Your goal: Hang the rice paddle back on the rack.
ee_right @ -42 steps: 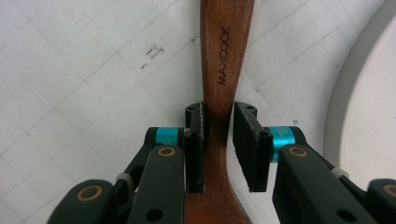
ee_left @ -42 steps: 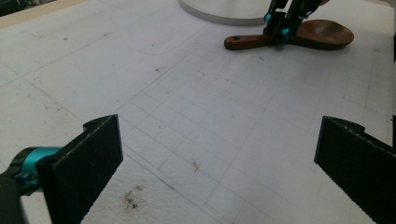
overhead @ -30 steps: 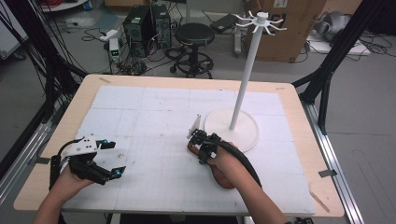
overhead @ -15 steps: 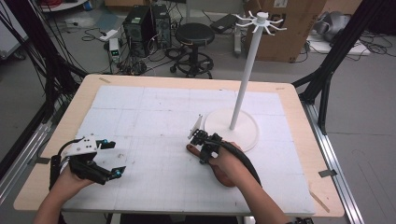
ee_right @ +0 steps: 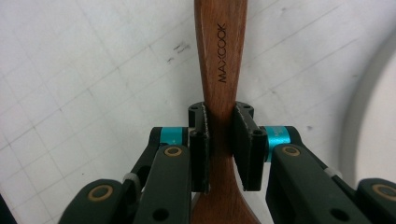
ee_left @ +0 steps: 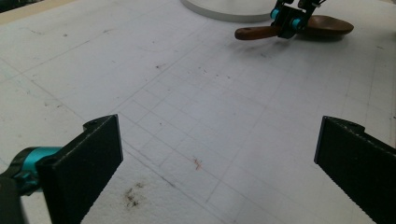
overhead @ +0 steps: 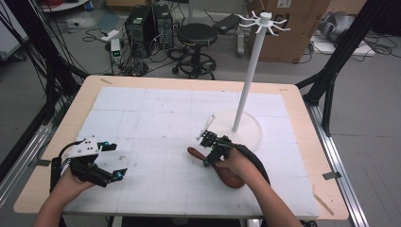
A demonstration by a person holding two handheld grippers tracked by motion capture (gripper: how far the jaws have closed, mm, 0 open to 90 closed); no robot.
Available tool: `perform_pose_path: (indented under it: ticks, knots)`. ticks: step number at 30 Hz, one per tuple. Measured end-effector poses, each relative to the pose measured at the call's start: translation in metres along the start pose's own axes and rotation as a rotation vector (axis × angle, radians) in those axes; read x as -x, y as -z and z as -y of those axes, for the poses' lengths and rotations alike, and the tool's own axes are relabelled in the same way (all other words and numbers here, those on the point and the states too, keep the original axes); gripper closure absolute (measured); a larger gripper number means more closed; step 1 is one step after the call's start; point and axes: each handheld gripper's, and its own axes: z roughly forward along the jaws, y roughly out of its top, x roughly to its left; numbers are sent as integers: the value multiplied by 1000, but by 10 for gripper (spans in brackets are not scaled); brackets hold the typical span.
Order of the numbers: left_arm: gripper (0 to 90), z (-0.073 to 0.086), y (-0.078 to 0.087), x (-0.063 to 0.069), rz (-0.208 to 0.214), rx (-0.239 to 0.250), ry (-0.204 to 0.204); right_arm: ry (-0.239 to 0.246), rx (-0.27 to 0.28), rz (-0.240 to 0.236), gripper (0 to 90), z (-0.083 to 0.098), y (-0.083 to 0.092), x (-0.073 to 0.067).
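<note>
A dark wooden spoon (overhead: 230,177) lies on the white grid mat, its handle pointing left. My right gripper (overhead: 207,152) is shut on the handle's narrow part. In the right gripper view both pads press the sides of the spoon (ee_right: 219,56), which is marked MAXCOOK, with the right gripper (ee_right: 220,140) pointing down at the mat. My left gripper (overhead: 116,160) stands open near the front left of the table with nothing in it. In the left gripper view its jaws (ee_left: 219,172) are spread wide over bare mat, with the spoon (ee_left: 322,25) and the right gripper (ee_left: 288,21) far off.
A white stand with a tall pole (overhead: 250,66) and hooks at its top rises from a round base (overhead: 246,130) just behind the right hand. The wooden table edge (overhead: 61,137) frames the mat. A stool and computer cases stand on the floor beyond.
The right hand has shifted a little at the spoon's handle. The left gripper has kept still.
</note>
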Motion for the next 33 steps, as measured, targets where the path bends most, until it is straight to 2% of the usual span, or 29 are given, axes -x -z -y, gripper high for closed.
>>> perform_pose_path:
  ticks: [5,11,19,23,27,33]
  knots:
    - [17,1,-1,0,-3,-4,0,5,76,-14,777,9,12,1]
    - [17,1,-1,0,-4,-1,3,33,177,-24,777,23,26,-3]
    - [17,1,-1,0,-5,-6,1,45,280,-12,777,41,42,-7]
    - [17,1,-2,0,-5,-9,2,77,318,-36,777,48,50,-5]
    - [17,1,-2,1,-4,-14,1,62,350,-40,777,53,57,-3]
    - [17,1,-2,1,-6,-15,1,61,428,-55,778,62,71,2]
